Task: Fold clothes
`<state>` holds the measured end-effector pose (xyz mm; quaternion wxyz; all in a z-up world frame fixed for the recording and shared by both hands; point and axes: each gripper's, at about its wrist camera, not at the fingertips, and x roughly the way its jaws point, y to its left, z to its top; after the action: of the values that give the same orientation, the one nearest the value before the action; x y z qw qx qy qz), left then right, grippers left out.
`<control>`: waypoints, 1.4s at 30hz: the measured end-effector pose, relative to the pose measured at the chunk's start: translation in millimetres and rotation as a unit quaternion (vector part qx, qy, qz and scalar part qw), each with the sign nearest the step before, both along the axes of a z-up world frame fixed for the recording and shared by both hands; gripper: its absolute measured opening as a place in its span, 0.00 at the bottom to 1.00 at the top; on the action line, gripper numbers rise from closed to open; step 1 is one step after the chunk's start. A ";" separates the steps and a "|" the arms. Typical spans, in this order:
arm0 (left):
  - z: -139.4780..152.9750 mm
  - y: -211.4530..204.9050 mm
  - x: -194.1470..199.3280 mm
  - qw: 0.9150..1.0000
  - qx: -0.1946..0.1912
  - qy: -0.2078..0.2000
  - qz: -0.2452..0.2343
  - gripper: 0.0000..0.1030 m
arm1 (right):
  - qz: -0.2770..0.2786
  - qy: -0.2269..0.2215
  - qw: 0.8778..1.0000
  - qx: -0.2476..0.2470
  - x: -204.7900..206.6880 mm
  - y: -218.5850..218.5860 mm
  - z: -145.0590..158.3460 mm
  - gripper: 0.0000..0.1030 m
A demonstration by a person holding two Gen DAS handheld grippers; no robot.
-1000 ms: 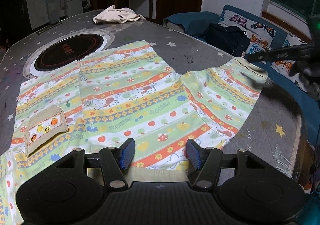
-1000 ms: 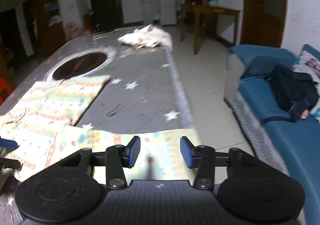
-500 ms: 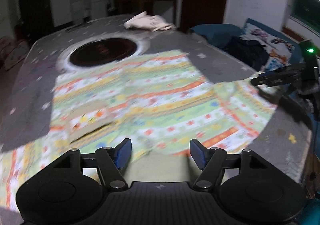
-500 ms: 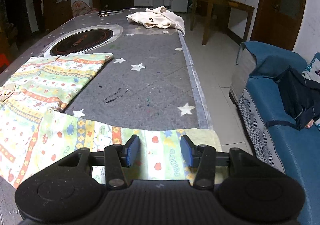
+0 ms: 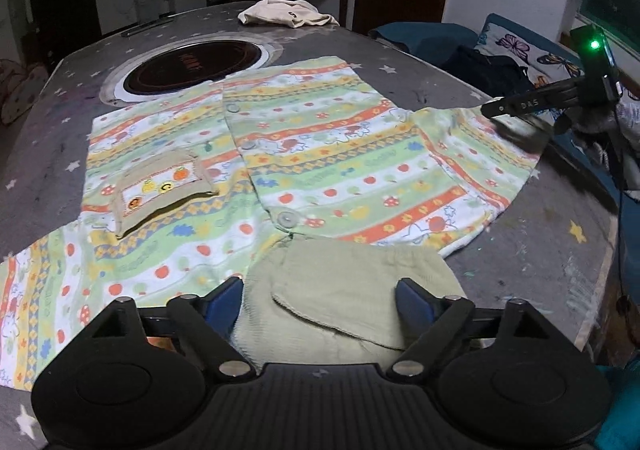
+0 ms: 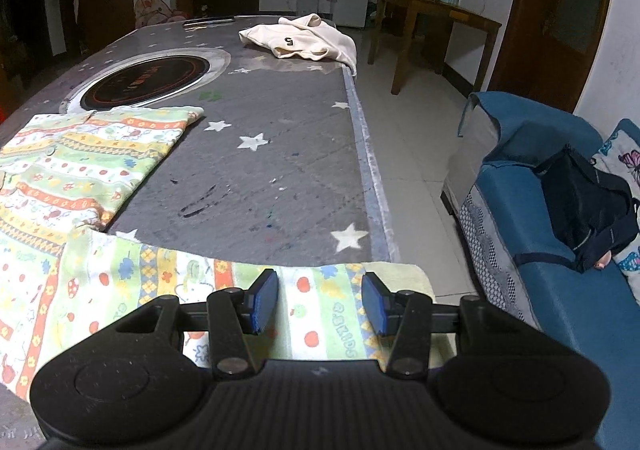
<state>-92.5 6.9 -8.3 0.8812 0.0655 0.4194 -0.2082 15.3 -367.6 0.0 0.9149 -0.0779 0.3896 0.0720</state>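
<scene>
A striped child's shirt [image 5: 320,154] with fruit prints lies flat, front up, on the grey starred table [image 5: 540,250]. Its pale green collar [image 5: 352,290] lies between the fingers of my left gripper [image 5: 318,300], which is open above it. My right gripper [image 6: 320,302] is open over the end of the shirt's right sleeve [image 6: 312,310] at the table's right edge; it also shows in the left wrist view [image 5: 516,118]. A beige pocket [image 5: 160,186] sits on the shirt's left half.
A cream garment [image 6: 300,40] lies at the table's far end. A round black cooktop [image 5: 196,66] is set into the table beyond the shirt. A blue sofa [image 6: 560,270] with a dark bag [image 6: 584,206] stands right of the table.
My left gripper has drawn back toward the collar, which now lies between its fingers. My right gripper has settled lower over the sleeve end. Both stay open.
</scene>
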 end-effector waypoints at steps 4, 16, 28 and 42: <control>0.0 -1.5 4.6 1.000 0.007 0.005 -0.019 0.88 | -0.005 -0.006 1.000 0.007 0.2 -5.6 3.7 0.44; 30.5 17.5 16.5 0.999 -0.028 -0.020 0.008 0.91 | -0.092 0.016 0.994 0.056 -14.1 -67.0 7.7 0.51; 39.3 16.1 19.2 0.997 -0.045 -0.058 0.023 1.00 | -0.132 0.049 0.978 0.153 -13.8 -98.1 -7.5 0.54; 45.4 17.8 21.3 0.994 -0.047 -0.079 0.054 1.00 | -0.096 0.023 0.987 0.129 -20.2 -73.9 9.6 0.12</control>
<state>-71.1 24.7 37.1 0.9238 0.0173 0.3406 -0.1741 -4.9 -441.5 9.6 0.9107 0.0797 0.4037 0.0355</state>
